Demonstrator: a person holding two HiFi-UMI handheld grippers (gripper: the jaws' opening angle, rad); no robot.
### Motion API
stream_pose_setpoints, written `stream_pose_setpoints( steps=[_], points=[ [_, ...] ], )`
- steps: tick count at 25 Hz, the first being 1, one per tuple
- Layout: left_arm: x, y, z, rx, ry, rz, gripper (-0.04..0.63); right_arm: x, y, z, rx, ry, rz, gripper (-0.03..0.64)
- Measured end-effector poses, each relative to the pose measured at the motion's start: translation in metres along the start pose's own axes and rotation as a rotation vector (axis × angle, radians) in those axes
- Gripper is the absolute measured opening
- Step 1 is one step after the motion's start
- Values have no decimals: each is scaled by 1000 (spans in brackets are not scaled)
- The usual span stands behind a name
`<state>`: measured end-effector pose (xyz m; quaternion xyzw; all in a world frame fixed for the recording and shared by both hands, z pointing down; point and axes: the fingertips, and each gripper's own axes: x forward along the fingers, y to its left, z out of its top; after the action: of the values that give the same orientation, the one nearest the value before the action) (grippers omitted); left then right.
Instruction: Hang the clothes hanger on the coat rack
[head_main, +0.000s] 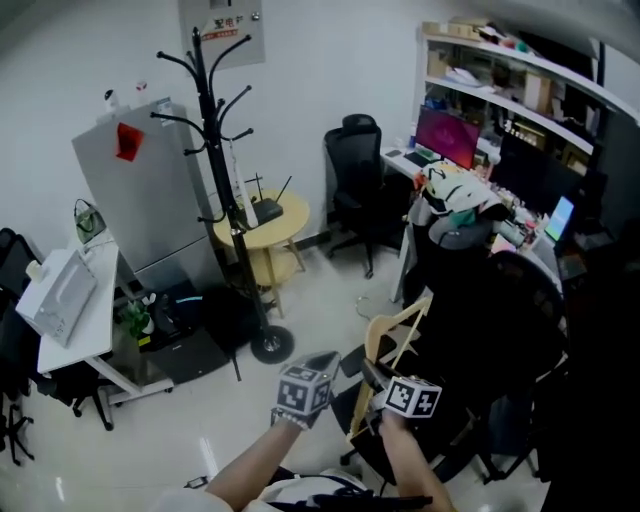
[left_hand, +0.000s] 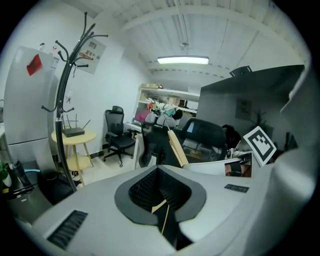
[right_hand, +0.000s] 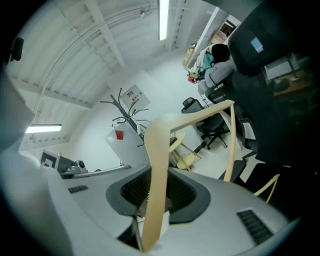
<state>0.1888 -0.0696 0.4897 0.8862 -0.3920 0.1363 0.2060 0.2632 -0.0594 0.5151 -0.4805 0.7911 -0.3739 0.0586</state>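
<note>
Hanger (right_hand: 157, 160) in the tongs, not yet on the coat rack (head_main: 213, 150)
The right tongs (right_hand: 152, 200) pinch one wooden arm of the hanger tight. The left tongs (left_hand: 159, 200) are squeezed together, with just a thin pale strip in the slit. In the head view the hanger is at 5 o'clock from the coat rack, well apart

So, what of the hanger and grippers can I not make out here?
Head view: marker cubes cover the jaws of the left gripper and right gripper; the hook of the hanger is lost against the dark chair.
Left gripper view: its body hides most of the hanger.
Right gripper view: the bottom edge cuts off the hanger.
</note>
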Motion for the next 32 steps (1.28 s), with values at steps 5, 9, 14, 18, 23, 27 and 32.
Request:
stream_pose_setpoints(
  steps=[5, 9, 14, 18, 23, 27, 32],
  points=[
    [-38, 35, 35, 3, -72, -8, -8, 32, 48, 0, -11, 1, 55, 110],
    [-73, 69, 50, 2, -115, 2, -8, 62, 88, -13, -3, 37, 112, 110],
    [-110, 126, 57, -20, -146, 20, -8, 110, 132, -40, 7, 94, 151, 110],
    [-141, 174, 54, -46, -159, 45, -8, 146, 171, -62, 46, 118, 193, 110],
    [-182, 228, 53, -82, -175, 67, -8, 188, 227, -85, 99, 150, 266, 110],
    [-206, 267, 50, -113, -189, 87, -8, 215, 256, -102, 117, 176, 286, 110],
    [-239, 307, 41, -146, -188, 94, -8, 248, 289, -117, 151, 186, 314, 110]
  ],
)
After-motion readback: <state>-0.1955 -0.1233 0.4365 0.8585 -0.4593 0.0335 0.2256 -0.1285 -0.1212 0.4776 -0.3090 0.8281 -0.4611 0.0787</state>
